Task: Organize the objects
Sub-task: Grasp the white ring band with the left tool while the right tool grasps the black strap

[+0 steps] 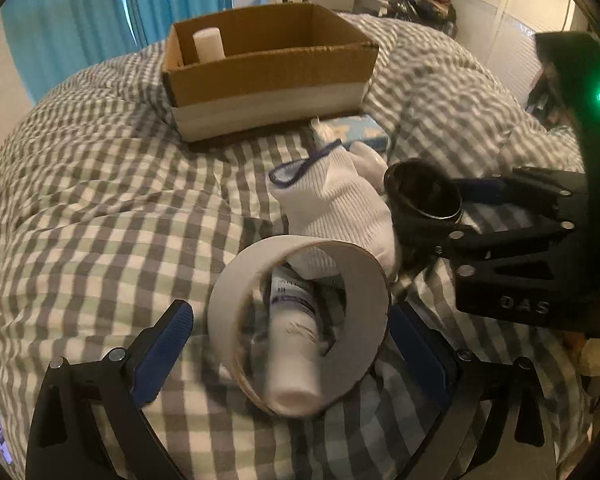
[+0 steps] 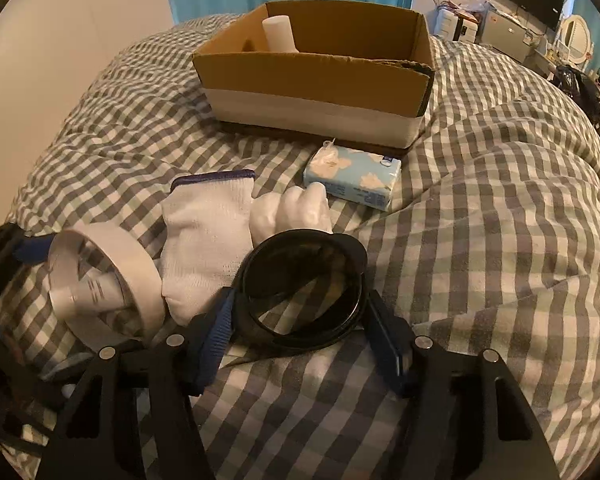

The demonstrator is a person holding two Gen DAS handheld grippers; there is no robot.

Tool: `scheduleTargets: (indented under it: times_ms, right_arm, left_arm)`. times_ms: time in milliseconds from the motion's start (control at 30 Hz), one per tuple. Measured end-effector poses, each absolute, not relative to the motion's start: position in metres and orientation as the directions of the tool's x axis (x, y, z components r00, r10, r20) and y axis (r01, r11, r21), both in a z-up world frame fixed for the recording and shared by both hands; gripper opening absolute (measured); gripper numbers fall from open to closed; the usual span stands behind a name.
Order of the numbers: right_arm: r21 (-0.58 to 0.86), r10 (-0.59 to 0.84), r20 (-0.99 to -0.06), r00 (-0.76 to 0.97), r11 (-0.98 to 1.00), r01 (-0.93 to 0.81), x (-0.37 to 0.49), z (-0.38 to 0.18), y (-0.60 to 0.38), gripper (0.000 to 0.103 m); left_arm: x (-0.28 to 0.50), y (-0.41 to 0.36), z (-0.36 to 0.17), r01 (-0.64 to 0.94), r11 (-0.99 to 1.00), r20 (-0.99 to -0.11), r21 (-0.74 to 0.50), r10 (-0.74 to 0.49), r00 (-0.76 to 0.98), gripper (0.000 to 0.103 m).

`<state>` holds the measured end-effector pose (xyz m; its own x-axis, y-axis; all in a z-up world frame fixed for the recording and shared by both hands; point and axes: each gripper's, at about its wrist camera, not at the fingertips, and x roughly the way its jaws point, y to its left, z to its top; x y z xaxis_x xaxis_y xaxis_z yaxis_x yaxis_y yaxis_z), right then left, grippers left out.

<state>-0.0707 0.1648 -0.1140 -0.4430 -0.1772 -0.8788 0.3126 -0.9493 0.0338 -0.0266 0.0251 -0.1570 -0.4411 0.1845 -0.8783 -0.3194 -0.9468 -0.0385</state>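
On the checked duvet (image 1: 100, 208), a white tape roll (image 1: 222, 312) stands on edge between the fingers of my left gripper (image 1: 288, 312). That gripper is open, with a gap at its left pad. A white tube (image 1: 294, 352) lies inside the roll. Beside it, a white knit glove (image 1: 332, 208) rests on the duvet. My right gripper (image 2: 300, 300) is shut on a black round ring with a clear pane (image 2: 300, 344), both pads against its rim. Further back stands a cardboard box (image 2: 312, 80) with a white bottle (image 2: 278, 34) upright inside.
A blue tissue pack (image 2: 352, 178) lies just in front of the box. Blue curtains (image 1: 80, 12) hang behind the bed. A cluttered dresser (image 2: 504, 36) and a dark bag (image 2: 588, 88) sit beyond the far right edge of the bed.
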Motion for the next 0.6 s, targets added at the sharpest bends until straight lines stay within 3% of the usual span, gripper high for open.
scheduleTargets:
  times_ms: [267,500,567,600]
  right_arm:
    - [0.041,-0.189,-0.843,-0.504,-0.956,0.290,-0.065,-0.099,0.173,0.063]
    - [0.053,-0.200,-0.840,-0.504,-0.955,0.291,-0.062,-0.097,0.175,0.063]
    - [0.051,-0.200,-0.839,-0.506,-0.955,0.292,-0.061,-0.096,0.176,0.063]
    - [0.049,-0.198,-0.838,-0.508,-0.955,0.291,-0.060,-0.096,0.176,0.063]
  left_arm:
    - [-0.032,0.031,-0.161,-0.329,-0.944,-0.883,-0.027,0.177,-0.436,0.101]
    - [-0.014,0.016,-0.130,-0.307,-0.949,-0.818,-0.076,0.236,-0.524,0.101]
    - [-0.018,0.014,-0.130,-0.299,-0.951,-0.821,-0.082,0.234,-0.520,0.096]
    - [-0.020,0.012,-0.132,-0.291,-0.952,-0.828,-0.094,0.237,-0.508,0.086]
